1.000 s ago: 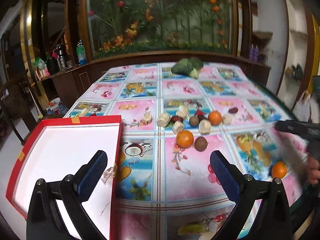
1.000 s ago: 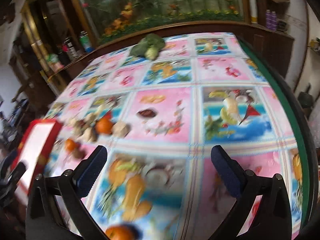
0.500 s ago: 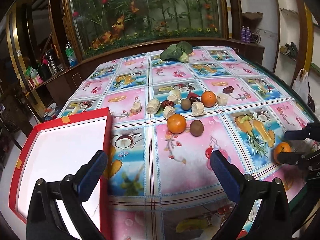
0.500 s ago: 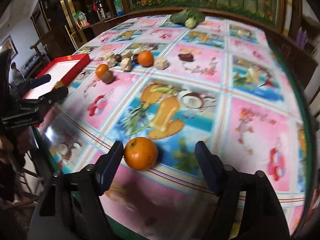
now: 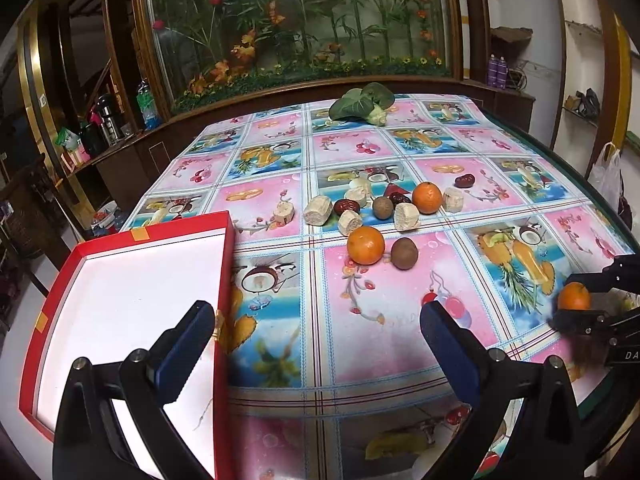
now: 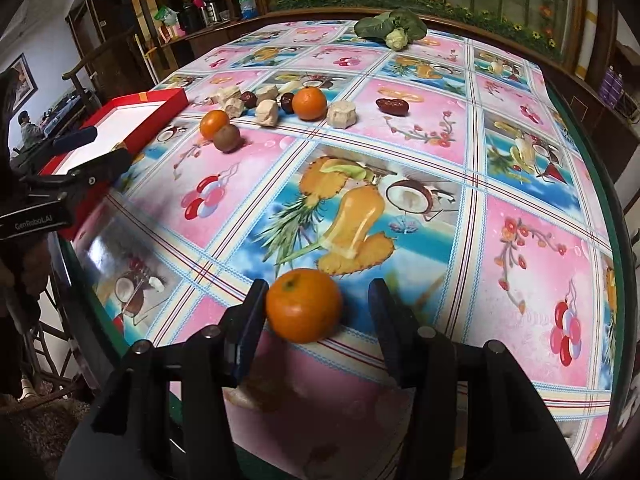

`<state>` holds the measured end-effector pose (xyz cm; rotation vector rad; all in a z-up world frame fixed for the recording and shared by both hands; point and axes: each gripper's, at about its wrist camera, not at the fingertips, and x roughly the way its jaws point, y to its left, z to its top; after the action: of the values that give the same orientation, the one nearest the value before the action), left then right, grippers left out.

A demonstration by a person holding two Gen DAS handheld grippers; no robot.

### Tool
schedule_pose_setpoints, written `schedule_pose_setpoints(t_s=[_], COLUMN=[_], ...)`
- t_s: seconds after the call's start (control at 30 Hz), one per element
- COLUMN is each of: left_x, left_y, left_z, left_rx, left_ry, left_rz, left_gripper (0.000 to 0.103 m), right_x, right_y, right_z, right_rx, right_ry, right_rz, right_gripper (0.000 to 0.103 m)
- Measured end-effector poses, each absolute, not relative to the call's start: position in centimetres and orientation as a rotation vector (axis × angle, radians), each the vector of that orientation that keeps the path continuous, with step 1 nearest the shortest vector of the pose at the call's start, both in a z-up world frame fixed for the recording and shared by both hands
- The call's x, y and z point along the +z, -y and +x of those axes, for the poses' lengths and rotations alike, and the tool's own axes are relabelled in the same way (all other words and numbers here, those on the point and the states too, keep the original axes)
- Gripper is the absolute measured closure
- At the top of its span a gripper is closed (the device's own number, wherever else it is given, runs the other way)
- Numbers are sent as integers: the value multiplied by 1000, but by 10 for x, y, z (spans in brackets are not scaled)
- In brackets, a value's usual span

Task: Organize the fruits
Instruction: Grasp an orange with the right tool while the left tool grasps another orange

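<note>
a glossy tablecloth printed with pink and blue fruit squares (image 6: pixel 420 128) covers the table, with a planted glass wall of orange and red flowers (image 5: pixel 304 20) along the top of the left wrist view. low in the right wrist frame the right gripper (image 6: pixel 316 306) has its jaws apart around a round orange citrus fruit (image 6: pixel 303 305); the left finger looks to touch the peel, the right finger stands clear of it. in the left wrist frame the same fruit (image 5: pixel 574 297) shows at the right edge between dark fingers. the left gripper (image 5: pixel 316 338) at the bottom of its frame has its blue-padded jaws wide apart and grips nothing, its left pad over the red cardboard tray with a white floor (image 5: pixel 60 276) in the lower left. mid frame lie a second orange (image 5: pixel 365 245) beside a brown kiwi (image 5: pixel 404 253), a third orange (image 5: pixel 427 198), pale cut chunks (image 5: pixel 318 212) and dark red dates (image 5: pixel 464 180). a leafy green vegetable (image 5: pixel 362 108) sits at the far end
</note>
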<state>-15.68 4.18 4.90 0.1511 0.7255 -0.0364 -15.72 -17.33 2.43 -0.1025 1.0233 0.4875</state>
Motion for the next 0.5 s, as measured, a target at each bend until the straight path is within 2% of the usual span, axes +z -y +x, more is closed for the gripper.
schedule_pose_setpoints(t_s=[0.5], left_x=[45], left_y=[-45], left_z=[-146], left_rx=[-7], left_ry=[-755], left_rz=[180], left_gripper=[1], right_x=[27], right_y=[176], right_z=[-159], right_rx=[460], right_ry=[-1017], right_rz=[-113], right_gripper=[50])
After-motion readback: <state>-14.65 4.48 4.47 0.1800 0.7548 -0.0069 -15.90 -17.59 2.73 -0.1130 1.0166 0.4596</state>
